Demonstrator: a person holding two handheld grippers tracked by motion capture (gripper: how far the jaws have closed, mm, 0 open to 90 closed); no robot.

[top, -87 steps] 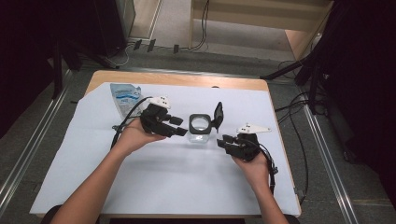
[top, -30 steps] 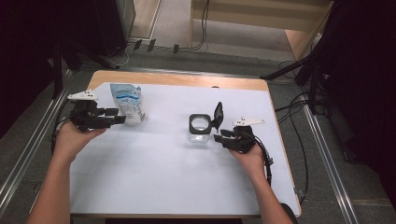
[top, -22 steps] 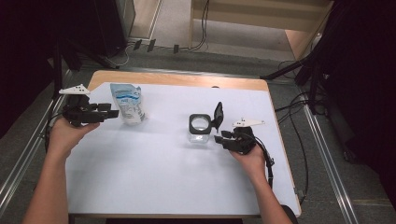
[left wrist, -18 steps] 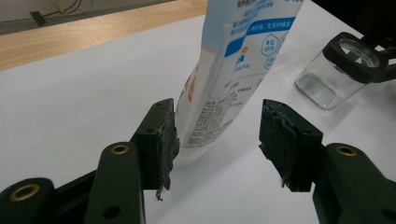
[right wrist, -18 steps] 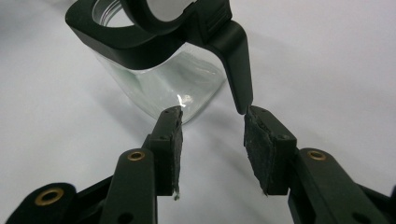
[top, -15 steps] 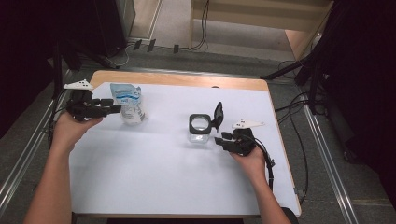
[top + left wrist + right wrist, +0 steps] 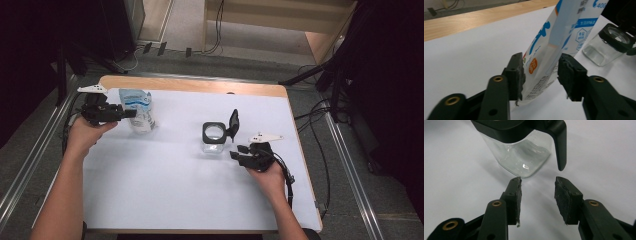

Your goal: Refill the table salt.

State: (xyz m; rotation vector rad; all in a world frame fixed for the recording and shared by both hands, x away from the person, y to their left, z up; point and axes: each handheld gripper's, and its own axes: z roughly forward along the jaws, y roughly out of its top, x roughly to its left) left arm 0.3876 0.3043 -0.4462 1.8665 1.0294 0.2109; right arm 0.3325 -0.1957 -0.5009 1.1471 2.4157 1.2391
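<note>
**Left tongs closing on the pouch**

At the bench's [image 7: 150,200] far-left, the left tongs [image 7: 541,72] have just been closing around the standing pouch [image 7: 549,47]: one pad touches, the other is just clear. It looks light, soft and crinkly; its lower edge suits gripping. Forearm reaches level. Right tongs [image 7: 537,195], half-open and empty, rest near the glass jar [image 7: 521,157].

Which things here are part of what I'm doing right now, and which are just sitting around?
In the job:
- pouch, standing between the left gripper jaws, which have just been closing
- glass jar with its black lid flipped open, just ahead of the right gripper, whose jaws are open

Lying about:
- cables beside the table
</note>
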